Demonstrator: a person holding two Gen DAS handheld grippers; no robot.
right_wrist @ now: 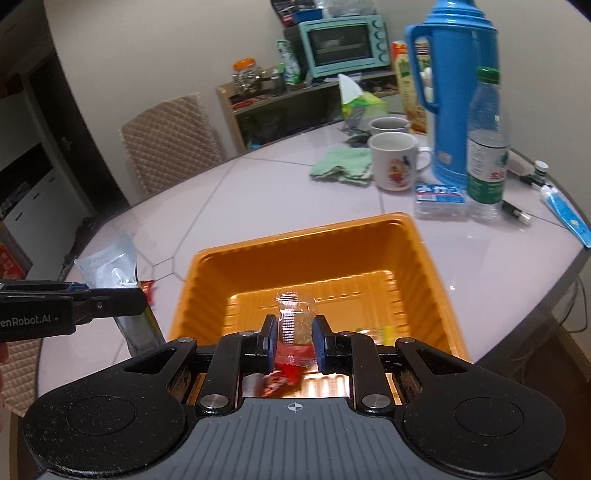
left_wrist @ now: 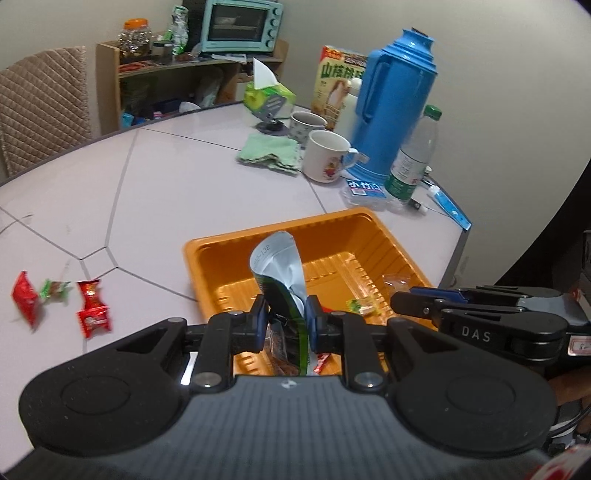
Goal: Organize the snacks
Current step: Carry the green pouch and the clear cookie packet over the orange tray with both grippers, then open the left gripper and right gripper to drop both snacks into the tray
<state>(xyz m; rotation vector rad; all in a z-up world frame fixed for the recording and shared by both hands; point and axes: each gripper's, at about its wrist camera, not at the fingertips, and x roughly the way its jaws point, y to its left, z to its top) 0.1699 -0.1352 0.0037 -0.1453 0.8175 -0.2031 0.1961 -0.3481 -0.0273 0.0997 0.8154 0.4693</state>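
My left gripper (left_wrist: 285, 317) is shut on a silver and green snack pouch (left_wrist: 280, 273) and holds it upright over the near left part of the orange tray (left_wrist: 280, 227). My right gripper (right_wrist: 294, 334) hangs over the tray (right_wrist: 306, 230) with a clear-wrapped snack (right_wrist: 293, 321) between its pads; whether the pads press it is unclear. Small wrapped candies (left_wrist: 364, 305) lie in the tray. Two red snack packets (left_wrist: 92, 308) and a green candy (left_wrist: 55, 290) lie on the table at left. The pouch also shows in the right wrist view (right_wrist: 110, 266).
At the back of the table stand a blue thermos (left_wrist: 391, 107), a water bottle (left_wrist: 410, 162), two mugs (left_wrist: 325, 155), a green cloth (left_wrist: 269, 151), a tissue box (left_wrist: 269, 96) and a snack box (left_wrist: 336, 81). A padded chair (left_wrist: 40, 107) and a shelf with a toaster oven (left_wrist: 240, 26) stand behind.
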